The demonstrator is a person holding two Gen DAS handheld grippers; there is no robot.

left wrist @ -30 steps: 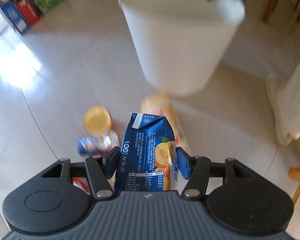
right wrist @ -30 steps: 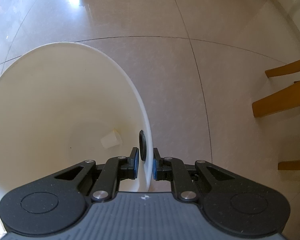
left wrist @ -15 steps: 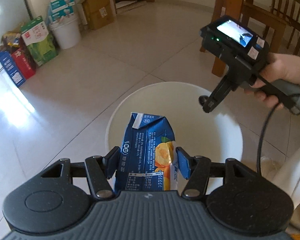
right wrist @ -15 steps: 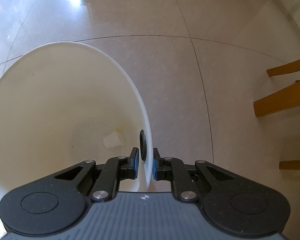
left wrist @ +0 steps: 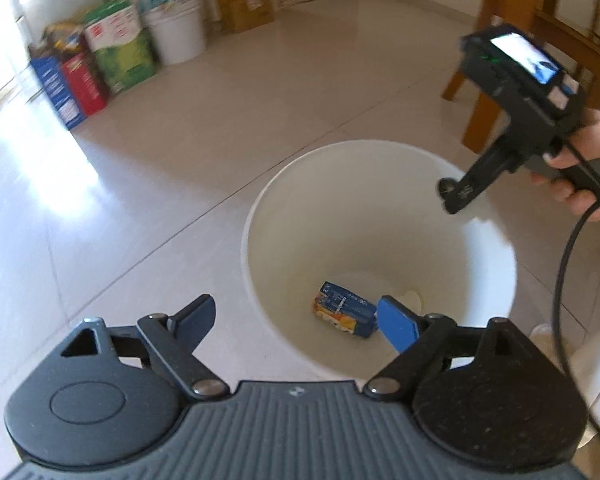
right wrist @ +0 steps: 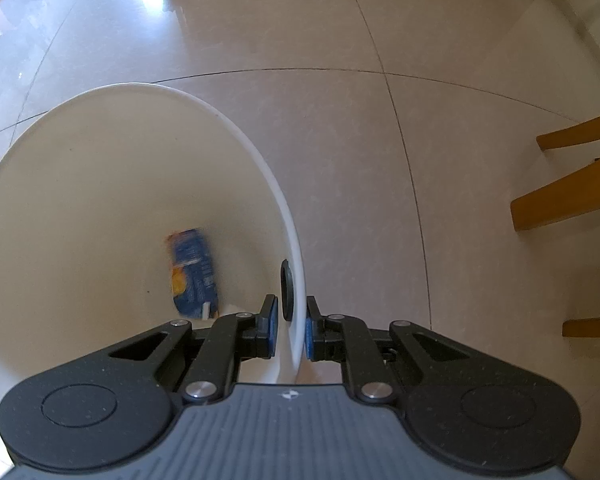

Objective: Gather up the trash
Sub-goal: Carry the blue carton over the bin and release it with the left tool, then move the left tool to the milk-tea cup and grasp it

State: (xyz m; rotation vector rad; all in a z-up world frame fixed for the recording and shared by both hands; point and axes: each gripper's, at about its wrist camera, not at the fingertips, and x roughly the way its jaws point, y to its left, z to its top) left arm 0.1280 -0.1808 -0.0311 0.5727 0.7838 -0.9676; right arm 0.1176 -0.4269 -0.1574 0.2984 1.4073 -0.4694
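Your left gripper is spread wide and empty above the white bin. The juice carton lies on its side on the bin floor, at 1 o'clock from that claw. Your right gripper pinches the bin's rim.

Smooth matte white plastic bin, printed blue carton with a slight sheen, super glossy pale tile floor bouncing glare around 9 o'clock, grainy matte black plastic gripper, varnished wooden chair legs
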